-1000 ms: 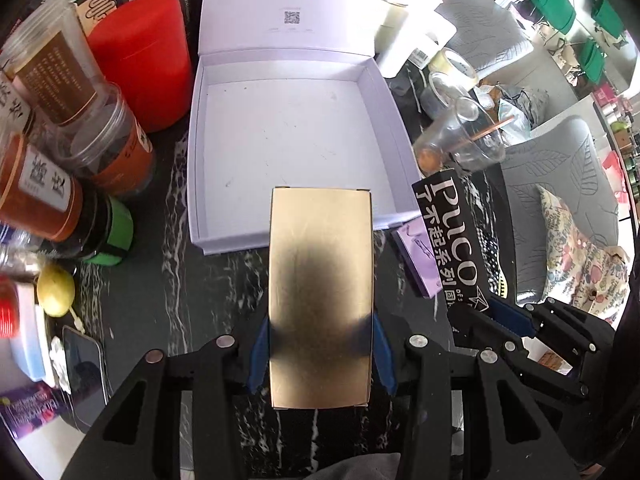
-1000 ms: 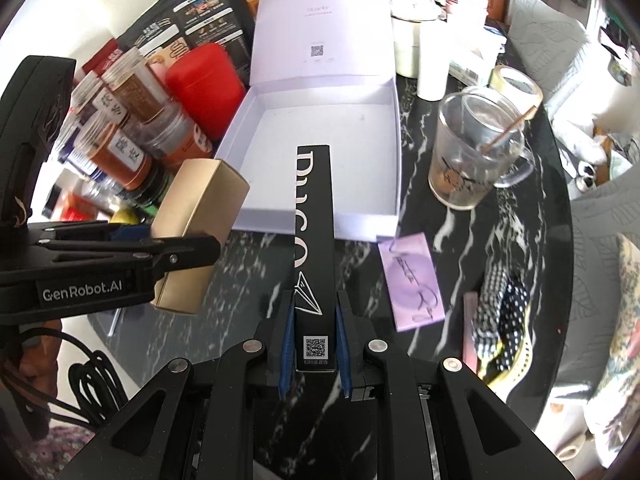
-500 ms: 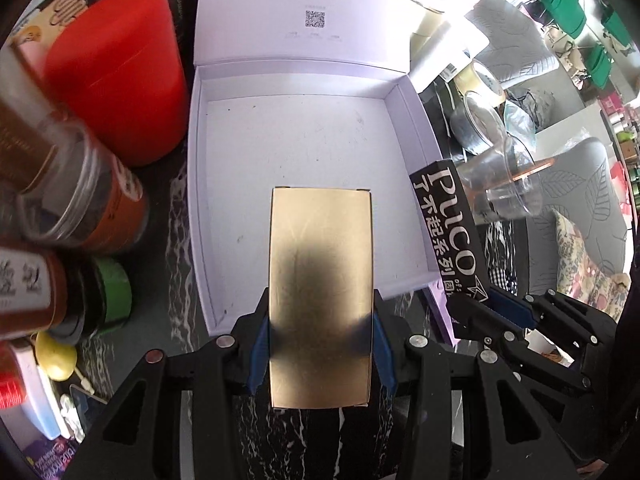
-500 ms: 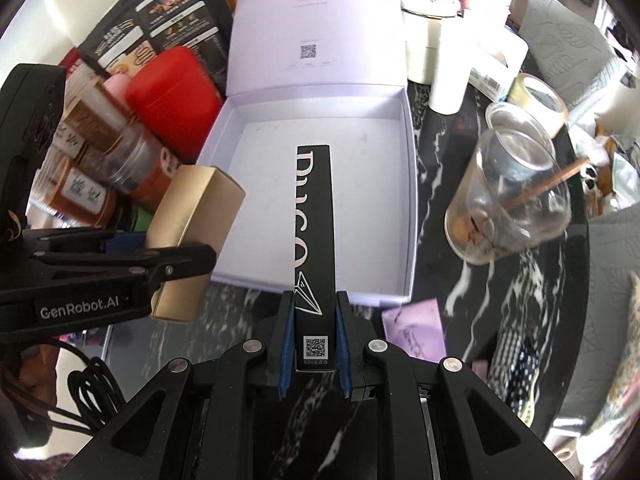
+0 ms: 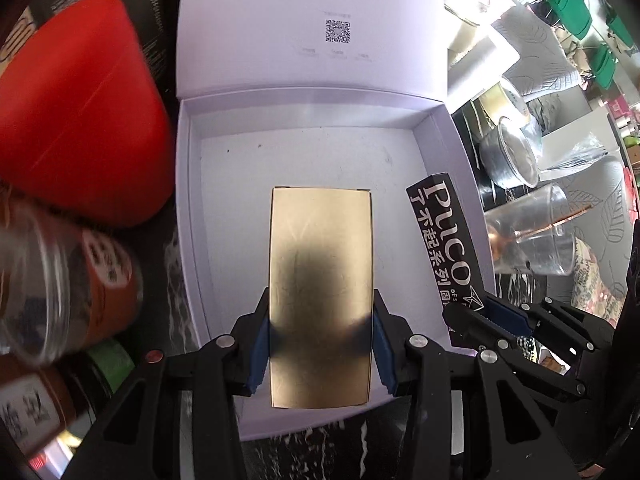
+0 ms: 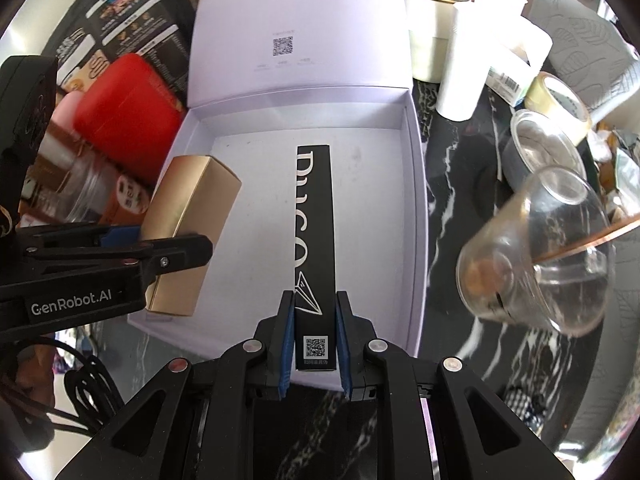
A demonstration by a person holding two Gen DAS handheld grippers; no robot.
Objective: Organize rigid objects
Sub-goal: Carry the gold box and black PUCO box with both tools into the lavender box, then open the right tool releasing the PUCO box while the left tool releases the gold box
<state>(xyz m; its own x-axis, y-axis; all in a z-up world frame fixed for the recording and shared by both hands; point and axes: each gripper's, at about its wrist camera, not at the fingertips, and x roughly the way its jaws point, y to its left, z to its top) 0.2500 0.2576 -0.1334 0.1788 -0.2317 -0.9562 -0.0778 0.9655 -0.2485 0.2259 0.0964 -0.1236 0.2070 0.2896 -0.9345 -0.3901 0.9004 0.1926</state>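
Note:
A gold box (image 5: 320, 280) is clamped between the blue pads of my left gripper (image 5: 320, 344); it hangs over the left half of an open pale lilac gift box (image 5: 200, 200). From the right wrist view the same gold box (image 6: 188, 232) sits in the left gripper (image 6: 176, 248). My right gripper (image 6: 314, 336) is shut on a slim black box (image 6: 316, 232) with white lettering, held over the right half of the lilac gift box (image 6: 416, 208). In the left wrist view that black box (image 5: 444, 244) shows beside the gift box's right wall. The raised lid (image 5: 308, 24) stands behind.
A red canister (image 5: 80, 120) and several spice jars (image 5: 76, 292) crowd the gift box's left side. A clear glass mug (image 6: 540, 256) with a stick, tape rolls (image 6: 560, 100) and white containers (image 6: 468, 64) stand to the right on the black marble table (image 6: 460, 320).
Both grippers have moved forward and lower with their boxes, from in front of the gift box's near wall to over its inside. Neither grip has changed.

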